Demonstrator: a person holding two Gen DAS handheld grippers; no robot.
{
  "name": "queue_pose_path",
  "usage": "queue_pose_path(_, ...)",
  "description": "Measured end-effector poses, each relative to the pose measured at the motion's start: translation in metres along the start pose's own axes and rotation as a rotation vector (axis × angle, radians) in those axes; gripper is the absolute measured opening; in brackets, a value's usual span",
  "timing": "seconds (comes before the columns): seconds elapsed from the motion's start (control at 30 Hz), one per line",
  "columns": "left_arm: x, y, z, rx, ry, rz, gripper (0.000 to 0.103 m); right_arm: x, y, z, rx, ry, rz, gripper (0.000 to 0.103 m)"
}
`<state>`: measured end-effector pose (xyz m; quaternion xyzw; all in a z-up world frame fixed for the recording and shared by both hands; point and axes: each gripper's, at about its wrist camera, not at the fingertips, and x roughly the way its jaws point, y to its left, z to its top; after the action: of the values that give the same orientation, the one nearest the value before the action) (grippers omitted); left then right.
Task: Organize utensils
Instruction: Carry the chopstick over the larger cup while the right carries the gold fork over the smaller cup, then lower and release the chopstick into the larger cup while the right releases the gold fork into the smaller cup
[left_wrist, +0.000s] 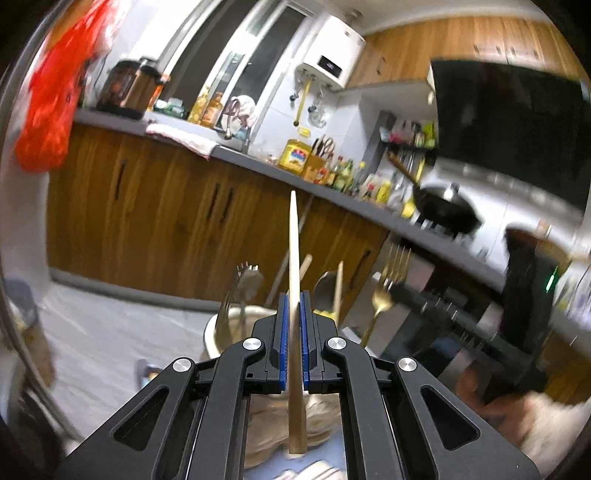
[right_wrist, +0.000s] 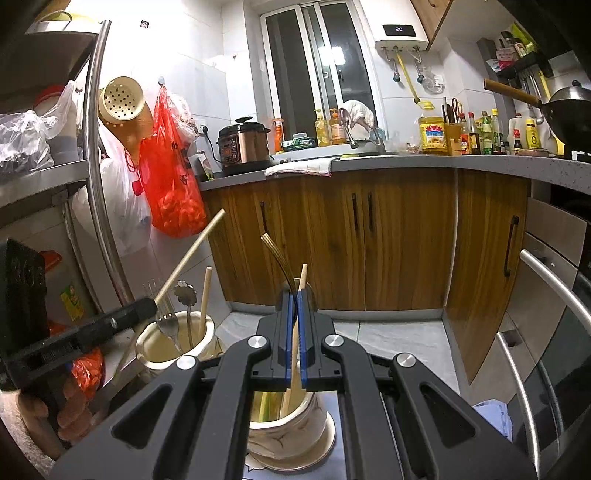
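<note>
In a small home kitchen, two hand-held claws work over a pair of ceramic utensil holders during a sorting job. The left claw (left_wrist: 294, 325) is clamped on a wooden chopstick (left_wrist: 294, 258), its blue pads pressed against the shaft, which rises well above the fingertips and runs back down between the arms. In the right wrist view that same chopstick slants up and away from the left holder (right_wrist: 147, 345), a cream pot that holds a silver fork (right_wrist: 166, 321), a flower-ended spoon (right_wrist: 185, 293) and another chopstick (right_wrist: 204, 299).

The right claw (right_wrist: 294, 325) sits directly over the nearer, marbled holder (right_wrist: 317, 421), closed on the gold fork (right_wrist: 284, 266), whose curved stem passes between the blue pads; a chopstick (right_wrist: 295, 347) standing in that pot also runs up through the gap, and whether it is pinched too cannot be told. The left wrist view shows the gold fork's tines held up by the right claw, above the pot.

The step in hand appears to be the sorting itself, each claw carrying one utensil. The next move likely calls for steering each piece over the holder of its own kind, lowering it straight without knocking the standing utensils, then releasing.
</note>
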<state>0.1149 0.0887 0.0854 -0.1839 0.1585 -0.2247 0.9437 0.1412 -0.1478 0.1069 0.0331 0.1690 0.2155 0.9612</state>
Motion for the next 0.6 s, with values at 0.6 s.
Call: queue_pose_path(0.6,0.038,-0.014,0.003,0.105,-0.106,0.099,0.006,0.001,-0.002,0.001,0.000,-0.005,0.003,0.003)
